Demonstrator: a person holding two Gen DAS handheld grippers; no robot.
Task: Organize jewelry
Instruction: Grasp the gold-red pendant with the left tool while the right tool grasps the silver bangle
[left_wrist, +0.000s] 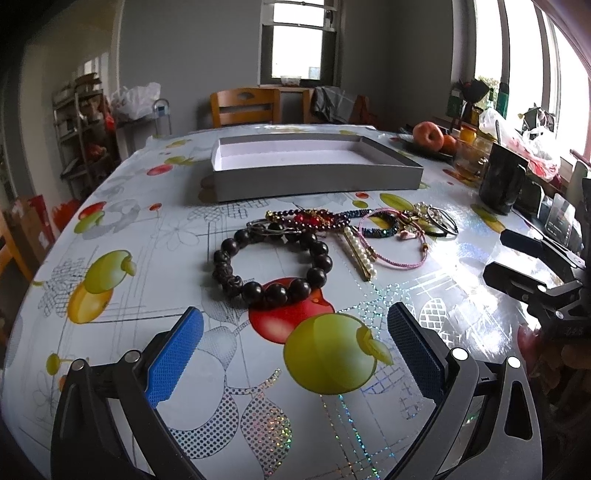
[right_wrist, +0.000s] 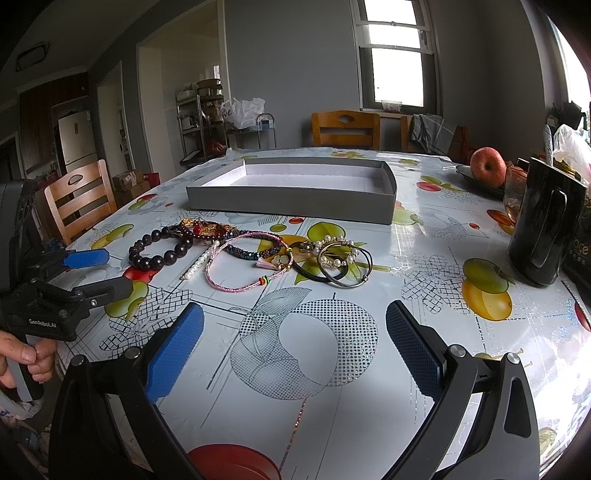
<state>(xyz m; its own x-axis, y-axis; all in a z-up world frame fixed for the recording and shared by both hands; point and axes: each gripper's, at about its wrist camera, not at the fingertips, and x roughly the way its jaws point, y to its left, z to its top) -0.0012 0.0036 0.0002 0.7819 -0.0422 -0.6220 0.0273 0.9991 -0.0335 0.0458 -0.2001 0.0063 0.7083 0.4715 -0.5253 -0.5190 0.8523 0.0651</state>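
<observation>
Dark wooden beads of the bracelet (left_wrist: 271, 264) lie just beyond my left gripper (left_wrist: 295, 345), whose blue pads gape wide and hold nothing. My right gripper (right_wrist: 294, 339), equally agape, faces the hair ties (right_wrist: 338, 264). I judge it best to pinch one bead squarely, lift clear of the tangle, then carry it to the grey box (left_wrist: 317, 179) farther off.

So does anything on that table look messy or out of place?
Yes: the jewelry lies in a tangled heap on the tablecloth, bracelets and hair ties overlapping, while the grey box behind it holds nothing. Nothing looks spilled or broken.
</observation>
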